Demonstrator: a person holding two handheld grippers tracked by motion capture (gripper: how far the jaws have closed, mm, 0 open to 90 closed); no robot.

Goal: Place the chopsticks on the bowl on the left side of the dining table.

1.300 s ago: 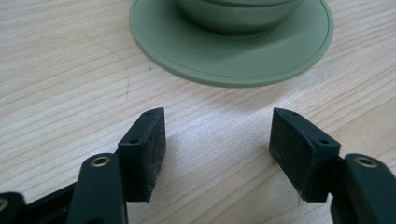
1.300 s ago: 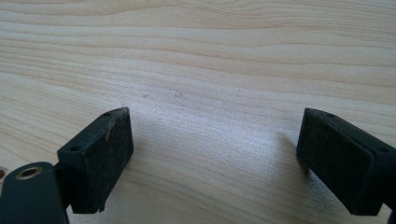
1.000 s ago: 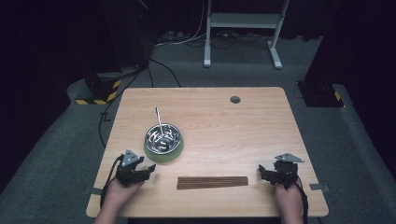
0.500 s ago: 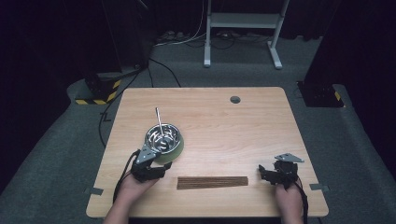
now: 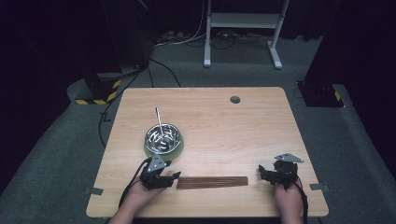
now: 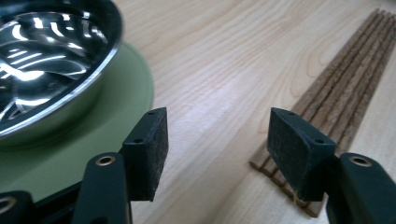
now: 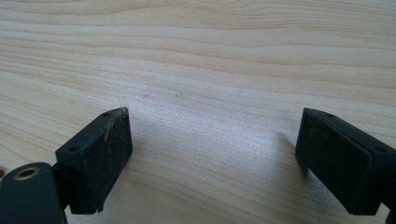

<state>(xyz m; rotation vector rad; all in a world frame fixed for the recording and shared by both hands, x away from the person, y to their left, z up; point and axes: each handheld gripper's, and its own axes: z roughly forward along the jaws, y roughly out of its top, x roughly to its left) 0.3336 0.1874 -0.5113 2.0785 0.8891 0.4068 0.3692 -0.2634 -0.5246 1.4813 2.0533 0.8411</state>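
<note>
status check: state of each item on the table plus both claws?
left claw: open, holding nothing, jaws at the left end of the mat
right claw: open, holding nothing, over bare wood
steel bowl: upright on the green plate, utensil handle leaning out of it
green plate: flat on the table under the bowl
slatted mat: lying flat, unrolled

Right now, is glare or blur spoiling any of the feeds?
High view: table evenly lit, surroundings nearly black, picture soft. Left gripper view: bright streaky glare inside the steel bowl; left claw pads slightly blurred, far end of the brown sticks softens. Right gripper view: a pale sheen on the wood between the open right claw pads, faint shadows beside them.
</note>
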